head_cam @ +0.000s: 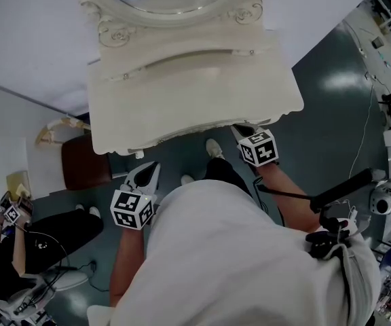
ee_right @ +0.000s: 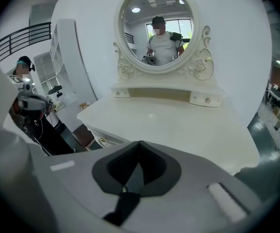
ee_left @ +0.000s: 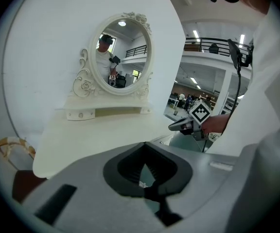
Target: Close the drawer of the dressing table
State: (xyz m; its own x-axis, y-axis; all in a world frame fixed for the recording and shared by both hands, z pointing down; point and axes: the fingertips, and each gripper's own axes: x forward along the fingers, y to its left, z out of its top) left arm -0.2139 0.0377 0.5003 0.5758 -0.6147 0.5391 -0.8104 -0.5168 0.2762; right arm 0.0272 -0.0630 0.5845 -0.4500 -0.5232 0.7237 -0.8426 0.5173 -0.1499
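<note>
Both claws are closed with nothing in them. The left claw [ee_left: 145, 182] and right claw [ee_right: 125, 191] are just off the desk's [head_cam: 195, 100] front edge. The drawer [ee_right: 101, 140] is tucked under the top, near the left claw.

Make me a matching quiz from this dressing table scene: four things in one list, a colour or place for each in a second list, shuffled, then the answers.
Things:
1. mirror
2. stool
3. right gripper
4. floor

Descriptions:
A. dark grey-green
B. at the front edge of the dressing table, toward its right end
C. oval, in a scrolled white frame
D. reddish brown, beside the table's left end in the head view

Pairs: 1-C; 2-D; 3-B; 4-A
</note>
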